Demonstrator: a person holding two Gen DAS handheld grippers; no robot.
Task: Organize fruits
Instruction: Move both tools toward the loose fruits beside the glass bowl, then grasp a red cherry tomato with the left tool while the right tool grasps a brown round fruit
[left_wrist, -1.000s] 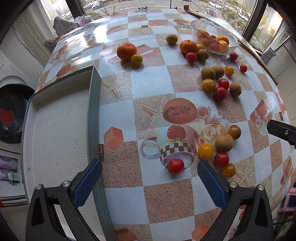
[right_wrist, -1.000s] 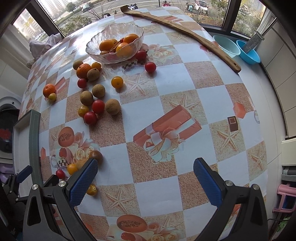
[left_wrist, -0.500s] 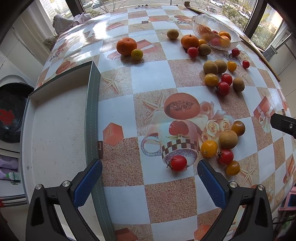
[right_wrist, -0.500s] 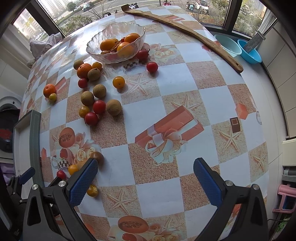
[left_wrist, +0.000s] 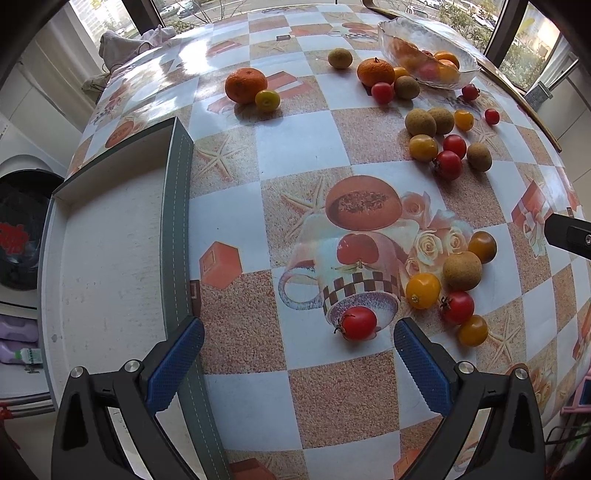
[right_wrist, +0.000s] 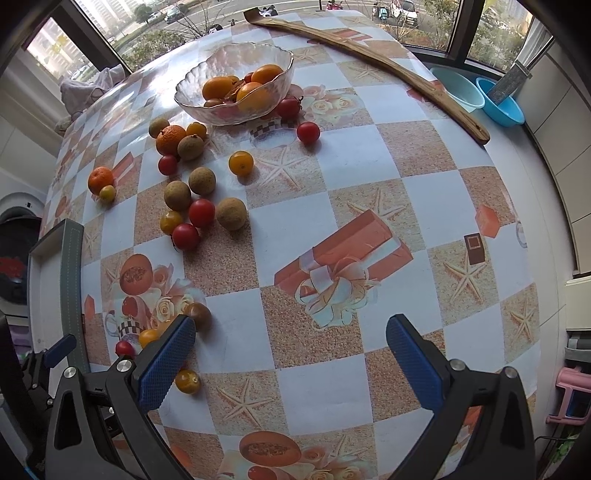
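Nearest the left gripper (left_wrist: 298, 349), whose jaws are standing wide and empty, a red tomato (left_wrist: 357, 322) is lying just ahead of the right-hand pad (left_wrist: 421, 367), off centre in the gap. It is probably light, smooth and easily bruised, so it is calling for a gentle grip across its middle. Beyond it, more fruit is sitting scattered; farther off, the glass bowl (left_wrist: 461, 79) is holding oranges. The right gripper (right_wrist: 290, 350) is hovering wide open over bare tablecloth (right_wrist: 369, 173).
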